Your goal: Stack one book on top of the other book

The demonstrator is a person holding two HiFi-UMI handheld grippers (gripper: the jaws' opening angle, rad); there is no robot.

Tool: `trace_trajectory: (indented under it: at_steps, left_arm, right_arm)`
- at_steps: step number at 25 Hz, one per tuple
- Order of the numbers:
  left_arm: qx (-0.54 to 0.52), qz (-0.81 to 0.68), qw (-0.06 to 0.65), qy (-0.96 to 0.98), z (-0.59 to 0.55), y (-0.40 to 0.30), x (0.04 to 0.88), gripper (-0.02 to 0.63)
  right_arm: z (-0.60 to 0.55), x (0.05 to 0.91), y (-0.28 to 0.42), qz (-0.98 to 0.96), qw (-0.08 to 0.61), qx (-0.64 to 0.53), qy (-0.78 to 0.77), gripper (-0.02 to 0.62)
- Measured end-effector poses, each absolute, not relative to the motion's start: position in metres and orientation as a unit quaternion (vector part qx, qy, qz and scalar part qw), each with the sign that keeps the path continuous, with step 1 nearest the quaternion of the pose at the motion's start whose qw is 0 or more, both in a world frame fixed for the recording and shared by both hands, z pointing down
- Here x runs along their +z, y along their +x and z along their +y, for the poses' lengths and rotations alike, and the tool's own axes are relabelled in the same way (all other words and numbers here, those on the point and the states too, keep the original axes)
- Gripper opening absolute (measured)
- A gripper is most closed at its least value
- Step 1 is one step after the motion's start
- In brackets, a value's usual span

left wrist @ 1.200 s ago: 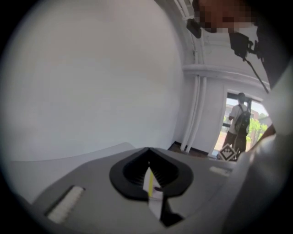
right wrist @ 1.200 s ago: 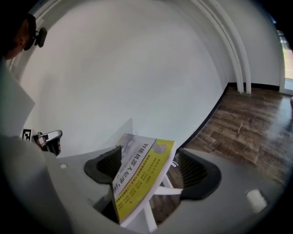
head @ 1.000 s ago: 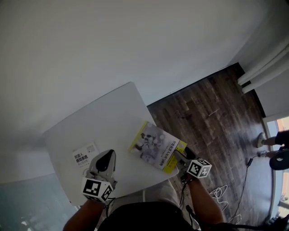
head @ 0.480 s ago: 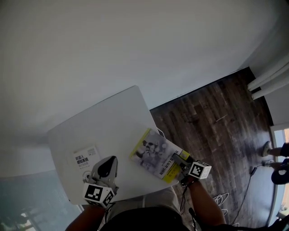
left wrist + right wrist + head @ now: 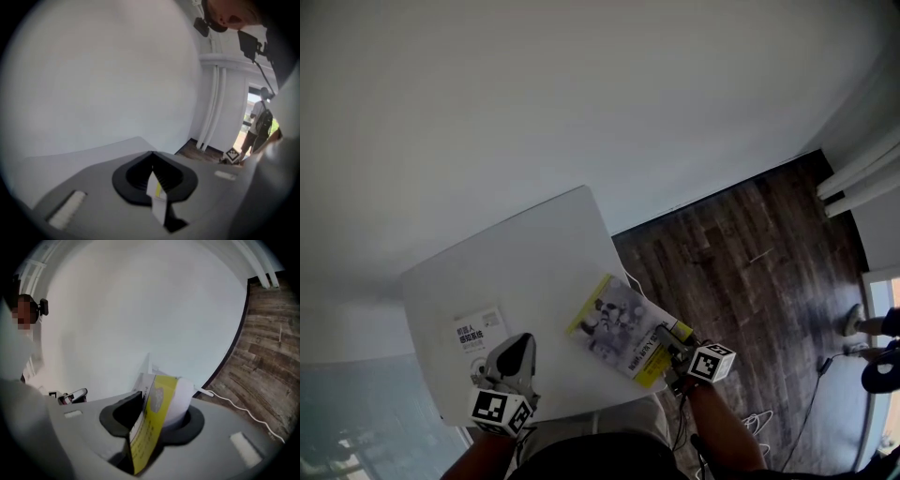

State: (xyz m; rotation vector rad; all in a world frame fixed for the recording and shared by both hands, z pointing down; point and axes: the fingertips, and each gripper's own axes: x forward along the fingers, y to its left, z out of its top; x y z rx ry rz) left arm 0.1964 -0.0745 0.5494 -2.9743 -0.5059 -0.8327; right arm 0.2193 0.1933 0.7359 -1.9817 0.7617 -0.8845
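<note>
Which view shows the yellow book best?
Head view: the yellow book shows most of its cover. Right gripper view shows only its edge, in jaws that just closed on it. Left gripper view shows no clear part.

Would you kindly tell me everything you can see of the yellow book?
The yellow book is a paperback with a pale pictured cover, yellow bands and white pages. It lies on the white table near its right edge. The right gripper's jaws have just been closing on its near yellow end and grip it.
</note>
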Motion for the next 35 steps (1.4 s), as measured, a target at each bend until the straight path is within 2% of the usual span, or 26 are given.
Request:
trace_trajectory:
  at_steps: [6, 15, 27, 35]
  left_arm:
    - [-0.241, -0.144, 0.003, -0.96, -0.087, 0.193, 0.54, 0.006]
    - [-0.218, -0.131, -0.01, -0.967, -0.127, 0.168, 0.525, 0.006]
    - [-0.183, -0.147, -0.013, -0.972, -0.153, 0.142, 0.496, 0.006]
    - [-0.162, -0.141, -0.028, -0.976, -0.167, 0.133, 0.48, 0.006]
  right_arm:
    - [0.194, 0.722, 0.22, 0.309, 0.385, -0.334, -0.803, 0.095]
    - [0.191, 0.684, 0.214, 0.294, 0.384, -0.309, -0.819, 0.074]
    - [0.182, 0.639, 0.197, 0.269, 0.457, -0.262, -0.806, 0.074]
    - [0.178, 0.612, 0.187, 0.278, 0.482, -0.236, -0.797, 0.075]
